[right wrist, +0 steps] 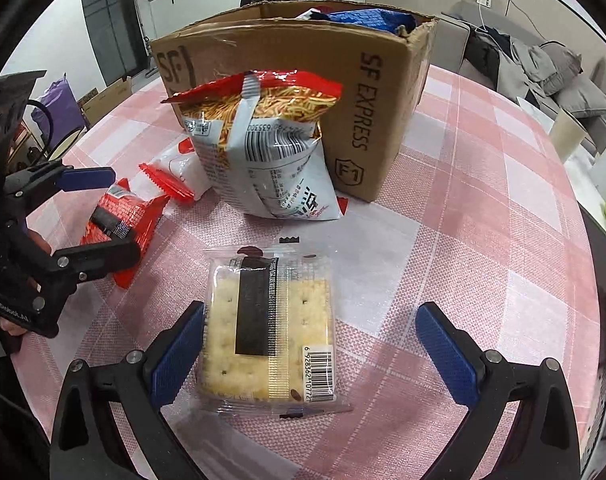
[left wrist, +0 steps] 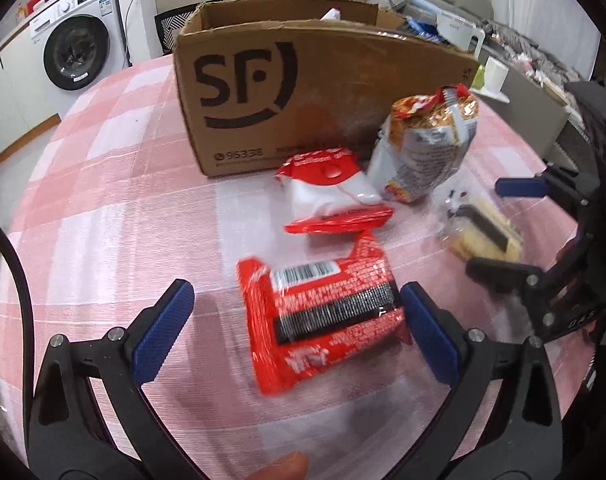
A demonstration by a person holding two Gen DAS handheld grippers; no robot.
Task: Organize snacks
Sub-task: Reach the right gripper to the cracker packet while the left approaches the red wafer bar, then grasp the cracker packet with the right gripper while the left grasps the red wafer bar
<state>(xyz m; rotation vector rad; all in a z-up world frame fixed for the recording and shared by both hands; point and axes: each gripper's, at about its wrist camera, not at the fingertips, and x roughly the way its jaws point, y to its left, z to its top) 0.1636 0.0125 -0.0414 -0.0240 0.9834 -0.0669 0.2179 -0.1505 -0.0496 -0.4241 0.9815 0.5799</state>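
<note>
A red snack packet (left wrist: 323,312) lies on the pink checked tablecloth between the spread fingers of my left gripper (left wrist: 295,300), which is open; its right pad (left wrist: 427,332) touches the packet's edge. A clear cracker pack (right wrist: 269,328) lies between the fingers of my right gripper (right wrist: 311,324), also open, with the left pad (right wrist: 179,356) at the pack's side. Behind stand a red and white packet (left wrist: 331,192), a noodle snack bag (right wrist: 263,148) leaning on the SF cardboard box (left wrist: 303,92), and blue packets (right wrist: 367,18) inside the box.
The round table's cloth (left wrist: 115,184) has free space left of the box. A white cup (left wrist: 495,74) and a white jug (left wrist: 459,32) stand beyond the box. A washing machine (left wrist: 75,48) and a sofa (right wrist: 543,68) are in the background.
</note>
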